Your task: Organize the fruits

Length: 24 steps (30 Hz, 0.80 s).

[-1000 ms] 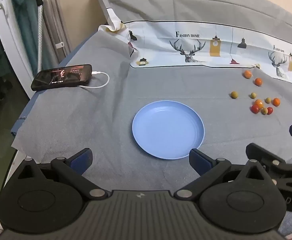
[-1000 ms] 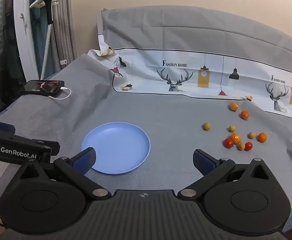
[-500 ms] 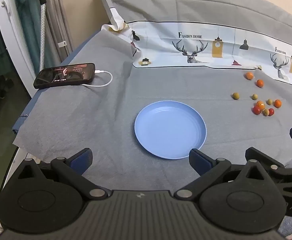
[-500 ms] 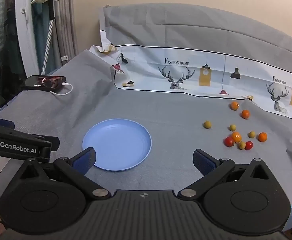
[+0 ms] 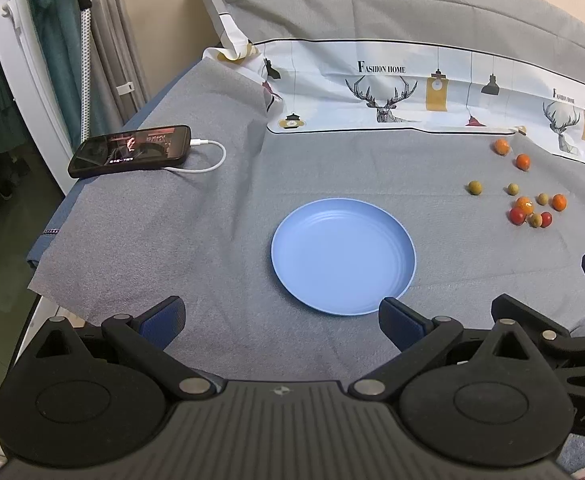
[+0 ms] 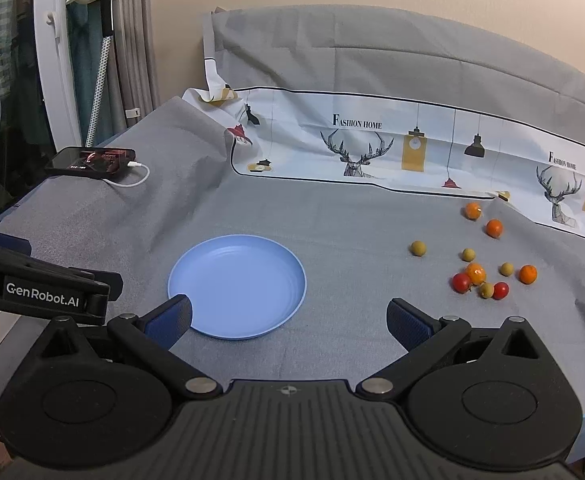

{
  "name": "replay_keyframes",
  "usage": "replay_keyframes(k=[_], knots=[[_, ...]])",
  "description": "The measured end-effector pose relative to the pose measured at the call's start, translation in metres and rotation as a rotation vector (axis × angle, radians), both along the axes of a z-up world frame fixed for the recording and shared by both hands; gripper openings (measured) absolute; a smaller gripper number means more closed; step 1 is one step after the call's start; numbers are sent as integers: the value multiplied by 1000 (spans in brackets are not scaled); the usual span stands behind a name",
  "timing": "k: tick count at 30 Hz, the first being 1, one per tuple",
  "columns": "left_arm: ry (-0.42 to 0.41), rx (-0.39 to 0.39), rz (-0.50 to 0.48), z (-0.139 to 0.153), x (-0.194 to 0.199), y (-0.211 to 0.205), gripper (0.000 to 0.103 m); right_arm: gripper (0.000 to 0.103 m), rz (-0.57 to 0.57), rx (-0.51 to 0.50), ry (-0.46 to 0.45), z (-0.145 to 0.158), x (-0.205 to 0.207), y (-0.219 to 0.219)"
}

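black gripper (image 6: 288,320), blue pads (image 6: 170,320), silver screws

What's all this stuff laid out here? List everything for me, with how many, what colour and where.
plate: 1, light blue, middle of the cloth, empty
small round fruits: 10; 4 orange, 4 yellow-green, 2 red; loose on the cloth right of the plate
phone: 1, black, screen lit, far left
charging cable: 1, white, plugged into the phone
tablecloth: 1, grey, with a white deer-print band at the back
left tool: 1, black, blue pads, open
right tool: 1, black, blue pads, open
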<state>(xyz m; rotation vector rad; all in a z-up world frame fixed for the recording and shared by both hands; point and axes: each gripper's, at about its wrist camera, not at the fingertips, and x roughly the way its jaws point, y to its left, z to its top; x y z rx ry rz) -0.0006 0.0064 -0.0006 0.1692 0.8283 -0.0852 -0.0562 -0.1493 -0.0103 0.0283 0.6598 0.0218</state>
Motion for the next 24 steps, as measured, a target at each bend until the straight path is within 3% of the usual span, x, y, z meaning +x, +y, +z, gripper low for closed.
replay_keyframes(k=[24], knots=[[-3,6,1,1,1,-2,103,103,-10,2,11,-3,1,1]])
